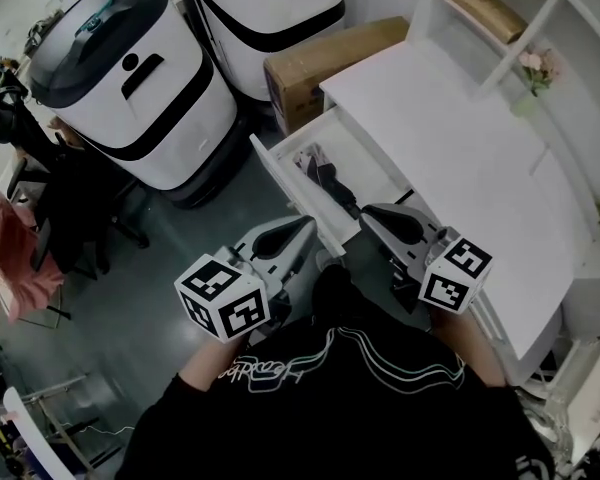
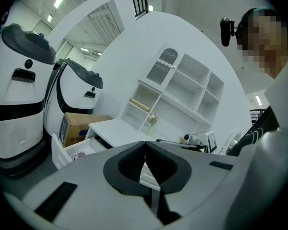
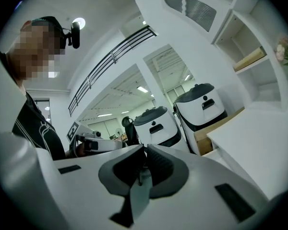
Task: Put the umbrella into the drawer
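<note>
The dark folded umbrella (image 1: 332,178) lies flat inside the open drawer (image 1: 288,190), which is pulled out from the white surface (image 1: 460,148). Its long axis runs alongside the drawer's front wall, from the far end toward the person; I cannot tell which end is the handle. The left claw (image 1: 308,225) and the right claw (image 1: 373,212) are held by the drawer's near end, each with its jaws together and nothing between them.
</note>
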The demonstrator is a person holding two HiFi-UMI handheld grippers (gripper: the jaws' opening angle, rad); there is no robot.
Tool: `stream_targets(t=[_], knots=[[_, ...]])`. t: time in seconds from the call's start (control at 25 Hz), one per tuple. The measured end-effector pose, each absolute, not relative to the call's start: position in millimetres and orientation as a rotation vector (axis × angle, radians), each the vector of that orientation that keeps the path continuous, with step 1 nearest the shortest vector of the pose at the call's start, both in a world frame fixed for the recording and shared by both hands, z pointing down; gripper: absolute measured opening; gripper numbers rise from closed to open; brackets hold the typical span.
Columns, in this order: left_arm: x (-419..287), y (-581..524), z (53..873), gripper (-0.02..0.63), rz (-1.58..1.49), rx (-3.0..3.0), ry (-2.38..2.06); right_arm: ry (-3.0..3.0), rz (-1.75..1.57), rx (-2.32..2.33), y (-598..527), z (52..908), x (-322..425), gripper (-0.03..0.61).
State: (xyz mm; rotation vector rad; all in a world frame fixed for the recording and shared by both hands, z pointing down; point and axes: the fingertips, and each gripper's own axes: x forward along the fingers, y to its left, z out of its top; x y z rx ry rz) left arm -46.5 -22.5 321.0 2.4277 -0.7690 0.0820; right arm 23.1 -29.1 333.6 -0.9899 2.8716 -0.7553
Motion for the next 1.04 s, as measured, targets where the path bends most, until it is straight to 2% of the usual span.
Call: stream_targets(t=[1.04], knots=[[-48,-7,323,0.02,0.09,2.425,-0.789,2.886,-0.74,-1.047,-20,339,19,0.051]])
